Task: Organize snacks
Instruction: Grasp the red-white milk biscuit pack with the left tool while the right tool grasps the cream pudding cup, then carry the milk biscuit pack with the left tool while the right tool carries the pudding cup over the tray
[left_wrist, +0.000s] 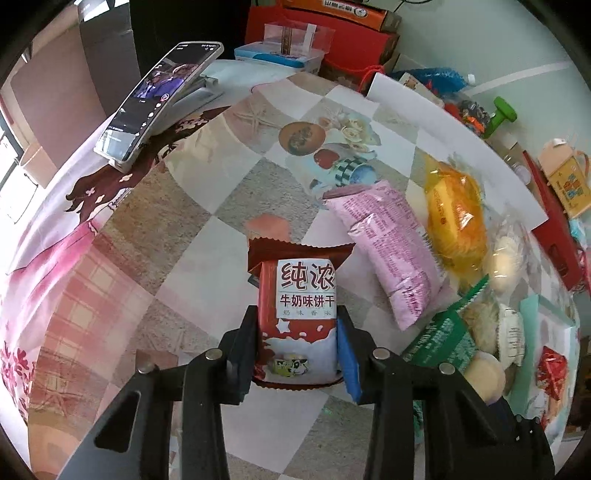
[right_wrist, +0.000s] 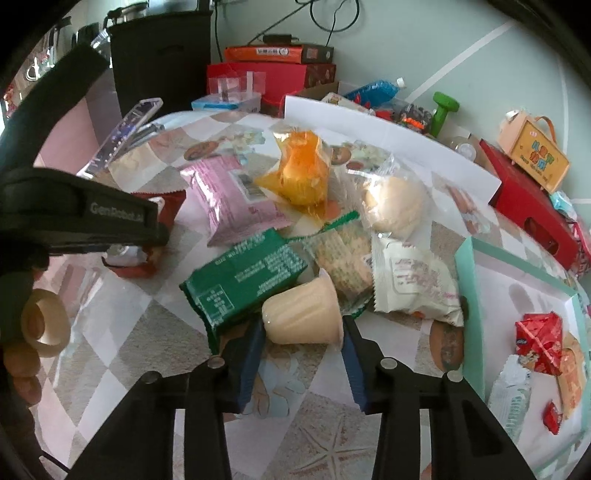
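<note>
The left gripper (left_wrist: 295, 343) was clenched on a red-and-white milk biscuit packet (left_wrist: 299, 314), its blue pads pressing both long sides near the packet's lower end. The packet lay on the desk (left_wrist: 155, 258), just left of a pink snack packet (left_wrist: 391, 251) and apart from the main pile.

The right gripper (right_wrist: 304, 345) straddled a cream pudding cup (right_wrist: 303, 317) lying on its side, rim toward the camera. The right pad touched the cup's rim; whether the left pad had seated could not be told. The cup rested against a green biscuit packet (right_wrist: 243, 280) and beside a white wrapped cake (right_wrist: 413, 288). A mint-edged tray (right_wrist: 469, 288) at the right already held a red wrapped snack (right_wrist: 539, 332), so it was probably the sorting destination.

Recommended procedure:
- Left: lift the biscuit packet straight up before any sideways travel, so it clears the pink packet. The grip sat low on the packet, so the free end would likely sag.
- Right: close on the cup wall, not the rim. The tapered wall would tend to squirt out of the jaws toward the rim.
- Apply light pressure, as the cup looked thin-walled.
- Withdraw the cup toward the camera to avoid dragging the green packet.
</note>
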